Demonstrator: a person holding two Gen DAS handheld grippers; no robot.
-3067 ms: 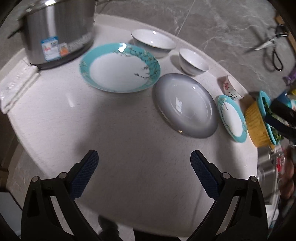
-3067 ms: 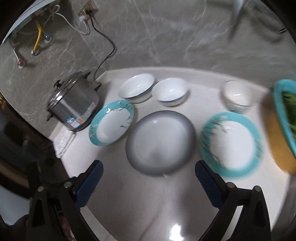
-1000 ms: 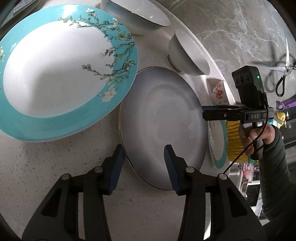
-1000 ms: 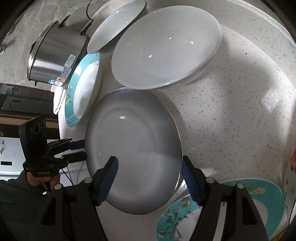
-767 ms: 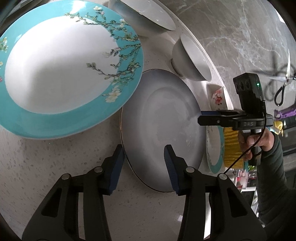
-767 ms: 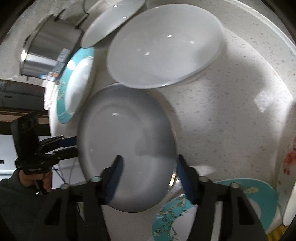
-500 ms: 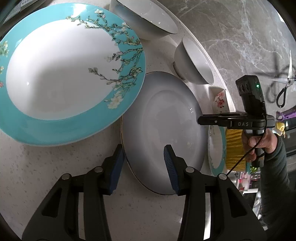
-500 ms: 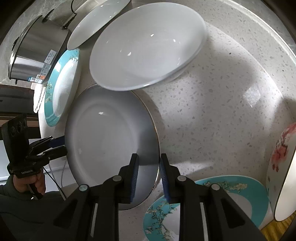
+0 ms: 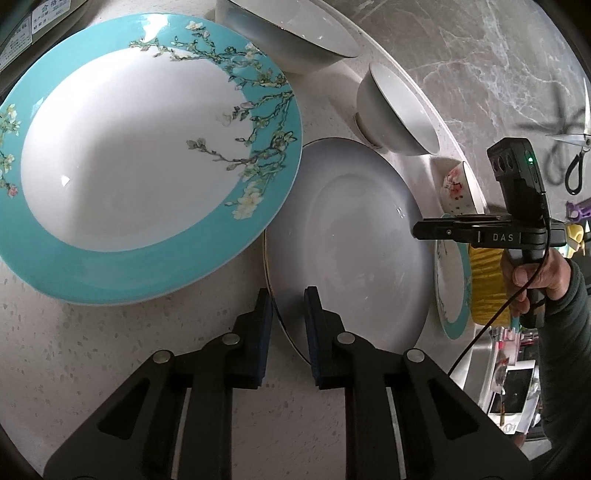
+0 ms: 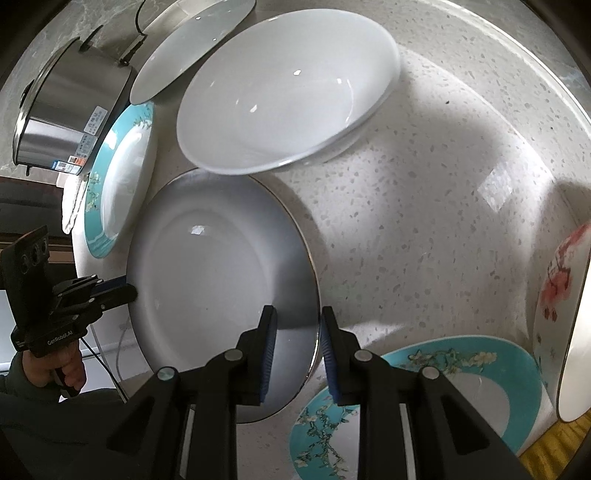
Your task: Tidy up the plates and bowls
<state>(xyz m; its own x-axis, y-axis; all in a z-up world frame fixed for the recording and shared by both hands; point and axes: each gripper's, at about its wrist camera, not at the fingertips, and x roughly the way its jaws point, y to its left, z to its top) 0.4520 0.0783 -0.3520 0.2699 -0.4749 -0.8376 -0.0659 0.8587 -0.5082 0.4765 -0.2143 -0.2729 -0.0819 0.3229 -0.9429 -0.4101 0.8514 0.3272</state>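
Note:
A grey plate (image 9: 351, 240) (image 10: 214, 266) lies on the speckled counter between two turquoise plates. My left gripper (image 9: 288, 306) straddles its near-left rim with jaws closing; one pad rests on the plate's face, the other outside the rim. The left gripper (image 10: 110, 291) also shows in the right wrist view at the plate's far edge. My right gripper (image 10: 297, 325) is shut on the opposite rim, and its fingertips (image 9: 417, 232) show there in the left wrist view. The large turquoise floral plate (image 9: 129, 147) overlaps the grey plate's edge. A small turquoise plate (image 10: 443, 398) touches the grey plate by the right gripper.
A white bowl (image 10: 288, 96) and a shallower white bowl (image 9: 288, 29) stand behind the plates. A floral cup (image 10: 557, 295) and a yellow bowl (image 9: 484, 288) sit at the right. A steel pot (image 10: 70, 99) stands at the counter's left end. Scissors (image 9: 576, 158) hang on the wall.
Both grippers' jaws have narrowed around the grey plate's rim, the right one first, then the left. The plate has stayed in place.

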